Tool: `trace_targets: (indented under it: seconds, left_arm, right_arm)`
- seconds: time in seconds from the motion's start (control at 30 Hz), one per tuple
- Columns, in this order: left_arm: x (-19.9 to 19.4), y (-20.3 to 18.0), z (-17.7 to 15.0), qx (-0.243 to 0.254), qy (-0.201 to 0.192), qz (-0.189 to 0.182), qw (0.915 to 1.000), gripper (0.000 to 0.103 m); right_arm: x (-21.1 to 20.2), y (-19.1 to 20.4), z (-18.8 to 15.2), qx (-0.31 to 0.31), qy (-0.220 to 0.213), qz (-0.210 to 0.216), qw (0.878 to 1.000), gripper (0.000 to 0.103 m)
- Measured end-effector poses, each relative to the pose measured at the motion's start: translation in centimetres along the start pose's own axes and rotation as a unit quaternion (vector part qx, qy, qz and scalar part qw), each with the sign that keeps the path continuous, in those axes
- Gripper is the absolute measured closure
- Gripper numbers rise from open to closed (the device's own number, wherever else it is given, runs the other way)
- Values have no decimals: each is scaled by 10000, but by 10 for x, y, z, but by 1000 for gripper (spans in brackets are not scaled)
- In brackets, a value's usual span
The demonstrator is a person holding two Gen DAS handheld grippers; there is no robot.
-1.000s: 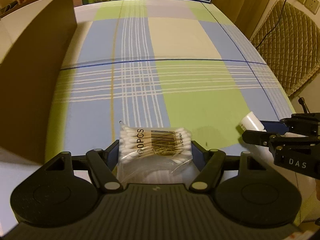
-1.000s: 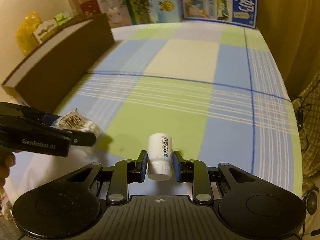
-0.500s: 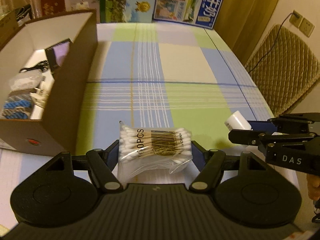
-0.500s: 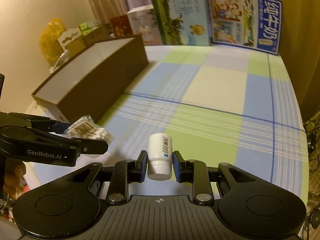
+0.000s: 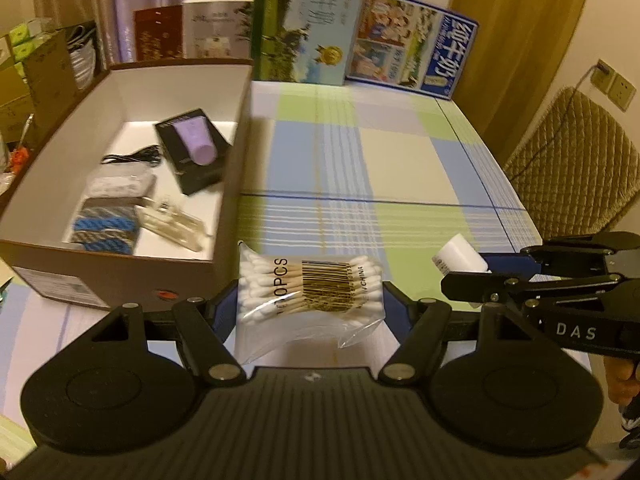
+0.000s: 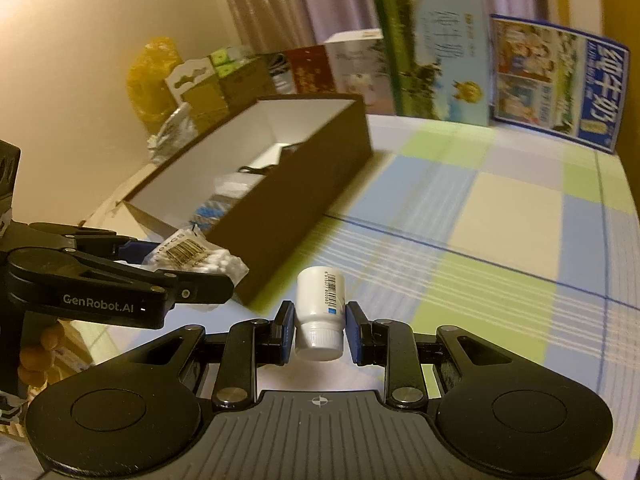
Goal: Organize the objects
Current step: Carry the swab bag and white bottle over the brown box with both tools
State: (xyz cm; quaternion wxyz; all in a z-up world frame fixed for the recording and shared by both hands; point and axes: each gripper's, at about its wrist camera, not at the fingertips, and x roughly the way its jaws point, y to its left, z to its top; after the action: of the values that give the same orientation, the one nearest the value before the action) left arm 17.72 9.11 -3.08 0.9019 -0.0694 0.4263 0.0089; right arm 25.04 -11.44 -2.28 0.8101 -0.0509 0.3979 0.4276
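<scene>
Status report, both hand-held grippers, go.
Left hand-held gripper shut on cotton swab pack. Right hand-held gripper shut on white bottle. Open box ahead-left, nothing blocking.

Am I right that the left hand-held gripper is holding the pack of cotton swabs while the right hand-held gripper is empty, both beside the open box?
Not quite: the right hand-held gripper is not empty; the right wrist view shows it clamped on a small white bottle. The left hand-held gripper does hold the pack of cotton swabs, beside the open box.
</scene>
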Motion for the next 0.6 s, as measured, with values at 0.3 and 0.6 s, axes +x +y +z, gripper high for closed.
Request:
trace_targets:
  seconds: [0.3,0.6]
  left_arm:
    - [-22,46,7,-204,-135,212,9995,34]
    - [-33,91,15,-322,-207,349,9987,34]
  right_arm:
    - [21,44,25,-207,-103,275,9994,78]
    - [51,81,43,-374,-94,441,9983,78]
